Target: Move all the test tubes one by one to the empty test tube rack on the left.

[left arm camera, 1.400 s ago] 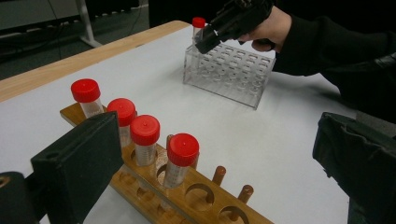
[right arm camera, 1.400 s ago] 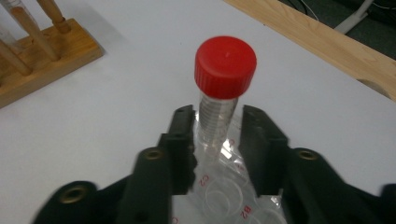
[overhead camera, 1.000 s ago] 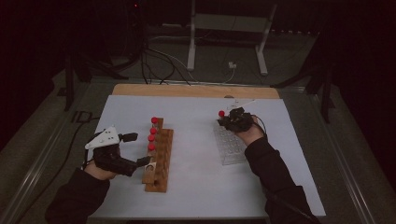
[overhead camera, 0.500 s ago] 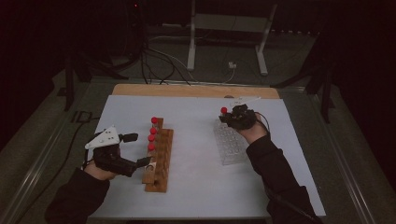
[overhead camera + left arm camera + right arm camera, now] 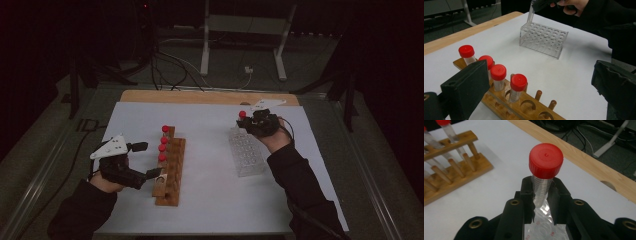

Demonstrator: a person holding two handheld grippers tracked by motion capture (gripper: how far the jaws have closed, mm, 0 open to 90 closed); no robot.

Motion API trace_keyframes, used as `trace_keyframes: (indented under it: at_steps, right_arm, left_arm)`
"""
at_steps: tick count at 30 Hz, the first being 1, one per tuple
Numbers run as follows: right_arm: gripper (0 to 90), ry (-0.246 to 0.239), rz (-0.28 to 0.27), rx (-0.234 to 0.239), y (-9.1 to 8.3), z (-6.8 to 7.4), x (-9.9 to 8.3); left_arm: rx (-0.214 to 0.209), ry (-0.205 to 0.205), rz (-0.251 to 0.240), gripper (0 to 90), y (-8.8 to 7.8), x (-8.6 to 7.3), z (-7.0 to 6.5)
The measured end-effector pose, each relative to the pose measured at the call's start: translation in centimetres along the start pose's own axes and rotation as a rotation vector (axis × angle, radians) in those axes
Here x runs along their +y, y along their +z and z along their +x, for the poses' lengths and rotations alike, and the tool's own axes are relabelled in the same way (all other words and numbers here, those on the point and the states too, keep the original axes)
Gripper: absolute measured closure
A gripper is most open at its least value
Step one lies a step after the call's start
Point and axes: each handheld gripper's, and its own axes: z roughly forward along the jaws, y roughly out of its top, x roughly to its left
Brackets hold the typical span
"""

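Fingers of the right gripper clamp a red-capped tube — above the clear rack

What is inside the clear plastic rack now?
The clear plastic rack looks empty; the tip of the red-capped tube, clamped by the right hand-held gripper, is above its corner hole.

Five red-capped tubes, two racks, two grippers.

Four tubes stand in the one wooden rack; the fifth tube is above the one clear rack, beside the wooden rack, held in the right gripper; the left gripper is at the wooden rack.
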Motion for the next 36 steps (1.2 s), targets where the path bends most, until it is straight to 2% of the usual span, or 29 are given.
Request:
trace_keyframes:
  at_steps: [6, 14, 28, 36]
  right_arm:
    - [75.5, -0.013, -0.012, 0.014, -0.7, 0.7, 0.4]
    - [75.5, -0.032, -0.025, 0.047, -1.5, 2.1, 0.5]
    - [75.5, -0.077, -0.016, 0.111, -2.0, 5.8, -0.2]
    - [75.5, -0.093, -0.012, 0.151, -2.5, 7.9, -0.9]
  left_arm:
    - [-0.026, 0.006, 0.000, 2.3, 0.3, 0.4, -0.4]
    - [-0.039, 0.022, -0.003, 2.3, 0.6, 1.3, -0.8]
    - [-0.064, 0.046, 0.006, 2.4, 2.0, 2.8, -1.6]
    - [-0.092, 0.062, 0.021, 2.3, 3.2, 3.5, -2.2]
